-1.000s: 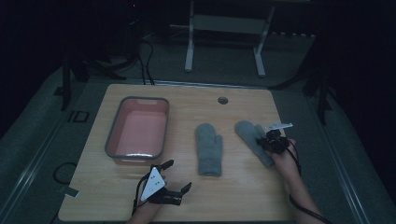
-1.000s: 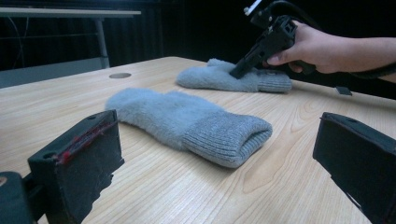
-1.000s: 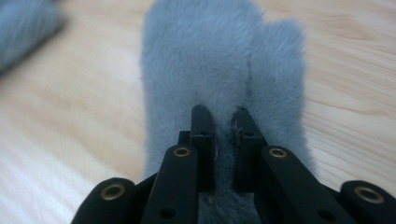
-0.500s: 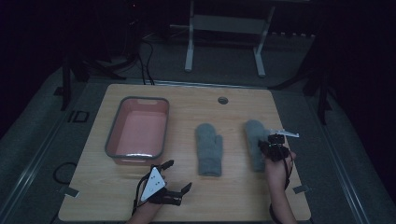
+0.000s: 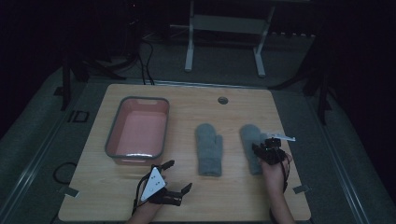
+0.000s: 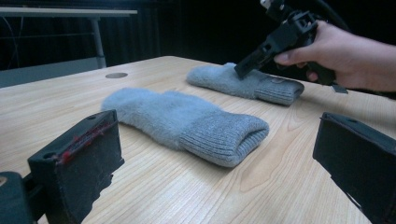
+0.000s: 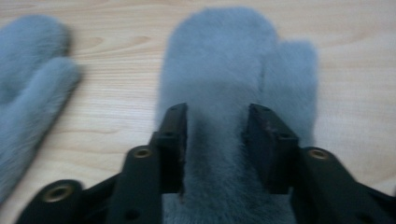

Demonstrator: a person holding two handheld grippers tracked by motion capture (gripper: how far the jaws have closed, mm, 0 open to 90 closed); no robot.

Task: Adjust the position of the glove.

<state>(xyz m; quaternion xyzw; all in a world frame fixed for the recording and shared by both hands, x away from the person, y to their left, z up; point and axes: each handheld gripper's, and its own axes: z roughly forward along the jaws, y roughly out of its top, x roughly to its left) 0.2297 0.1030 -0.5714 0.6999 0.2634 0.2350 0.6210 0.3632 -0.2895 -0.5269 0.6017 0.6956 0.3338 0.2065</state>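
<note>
Right hand-held gripper [image 7: 217, 140] jaws just opening astride right grey mitten [image 7: 224, 70] on desk [image 5: 187, 100], left hand-held gripper [image 5: 175, 179] spread wide

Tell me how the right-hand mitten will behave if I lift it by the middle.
The right mitten looks like soft fleecy fabric lying flat, so it will probably droop at both ends. Likely light. Its fuzzy pile should grip the right tool rather than slip.

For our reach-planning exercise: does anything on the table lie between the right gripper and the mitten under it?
Nothing visible does. The right gripper is already over the right mitten, its fingers straddling the fabric, having just opened. The other mitten lies apart, beside it.
</note>
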